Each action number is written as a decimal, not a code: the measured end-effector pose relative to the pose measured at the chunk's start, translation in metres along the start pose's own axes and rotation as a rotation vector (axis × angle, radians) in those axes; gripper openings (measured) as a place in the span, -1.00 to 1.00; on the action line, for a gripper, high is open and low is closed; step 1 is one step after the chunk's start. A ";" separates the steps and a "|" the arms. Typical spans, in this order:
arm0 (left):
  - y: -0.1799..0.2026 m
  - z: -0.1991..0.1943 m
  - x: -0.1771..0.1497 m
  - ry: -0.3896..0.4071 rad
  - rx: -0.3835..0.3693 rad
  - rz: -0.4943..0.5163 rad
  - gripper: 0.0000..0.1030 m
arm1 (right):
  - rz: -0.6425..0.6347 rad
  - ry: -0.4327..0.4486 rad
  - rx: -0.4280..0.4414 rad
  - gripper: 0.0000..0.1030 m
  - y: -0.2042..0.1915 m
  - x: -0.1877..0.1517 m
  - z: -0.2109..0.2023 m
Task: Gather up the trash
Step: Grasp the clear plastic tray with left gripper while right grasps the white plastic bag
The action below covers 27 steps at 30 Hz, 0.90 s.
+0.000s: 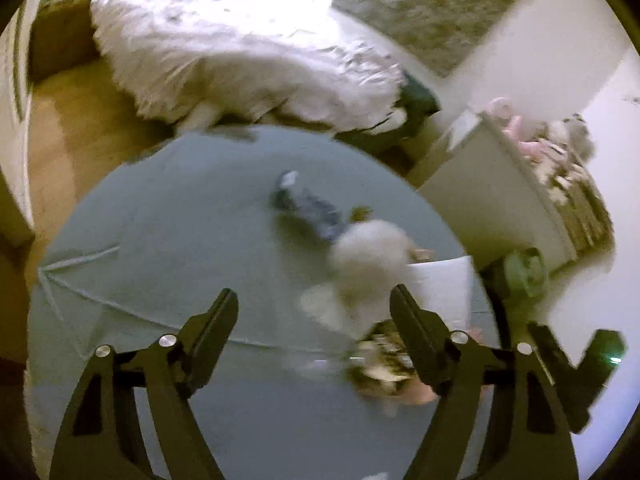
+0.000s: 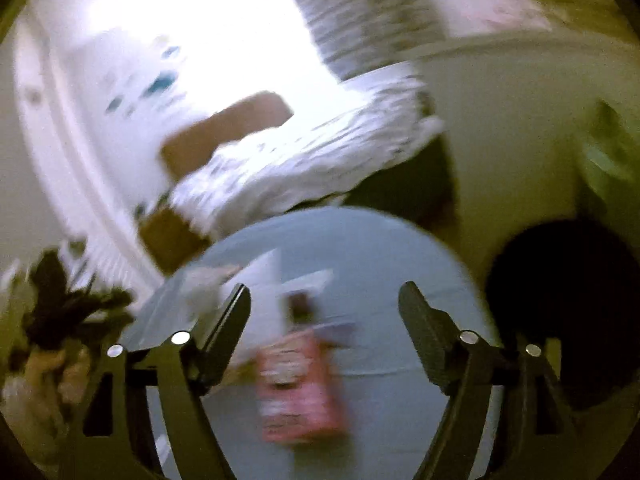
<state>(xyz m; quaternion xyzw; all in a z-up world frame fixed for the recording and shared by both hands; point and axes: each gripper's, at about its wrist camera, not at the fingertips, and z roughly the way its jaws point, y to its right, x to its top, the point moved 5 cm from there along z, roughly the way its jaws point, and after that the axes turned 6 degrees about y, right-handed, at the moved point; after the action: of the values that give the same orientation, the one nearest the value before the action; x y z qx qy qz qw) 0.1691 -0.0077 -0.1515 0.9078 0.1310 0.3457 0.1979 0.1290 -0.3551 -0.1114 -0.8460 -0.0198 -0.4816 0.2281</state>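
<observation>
Both pics are pretty blurry btw. Left tongs [image 1: 314, 308] are spread wide w/ nothing between them, hanging over a round grey-blue desk [image 1: 160, 240]. Trash on it: a white crumpled wad [image 1: 370, 254] at about 1 o'clock from the tongs, a dark wrapper [image 1: 310, 208] just past it at 12, and a sheet of paper [image 1: 444, 284] beside the right finger. Right tongs [image 2: 325, 304] are open and empty too, w/ a pink packet [image 2: 298, 392] lying on the desk [image 2: 400, 248] between the fingers, not touching either. Rumpled white bedding [image 1: 224, 60] sits at 12 beyond the desk.
</observation>
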 end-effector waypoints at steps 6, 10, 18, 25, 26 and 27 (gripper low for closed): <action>-0.014 0.032 0.000 -0.082 0.017 0.003 0.11 | -0.225 -0.193 -0.016 0.90 -0.072 0.007 0.060; -0.021 0.038 0.000 -0.090 0.039 0.033 -0.08 | -0.284 -0.319 -0.064 0.90 -0.078 -0.004 0.100; -0.024 0.046 0.000 -0.071 0.105 0.121 -0.89 | -0.289 -0.458 -0.069 0.41 -0.073 -0.033 0.140; -0.029 0.026 0.007 -0.013 0.038 0.046 -0.95 | -0.237 -0.362 -0.058 -0.13 -0.072 -0.023 0.116; -0.025 0.018 0.009 0.004 0.018 0.041 -0.94 | -0.223 -0.333 -0.045 -0.13 -0.073 -0.017 0.110; -0.022 0.013 0.011 0.017 0.007 0.041 -0.94 | -0.210 -0.304 -0.034 -0.13 -0.073 -0.012 0.104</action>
<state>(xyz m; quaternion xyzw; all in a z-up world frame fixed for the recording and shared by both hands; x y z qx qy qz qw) 0.1839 0.0124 -0.1634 0.9081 0.1152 0.3569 0.1865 0.1883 -0.2453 -0.1390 -0.9060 -0.1340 -0.3696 0.1565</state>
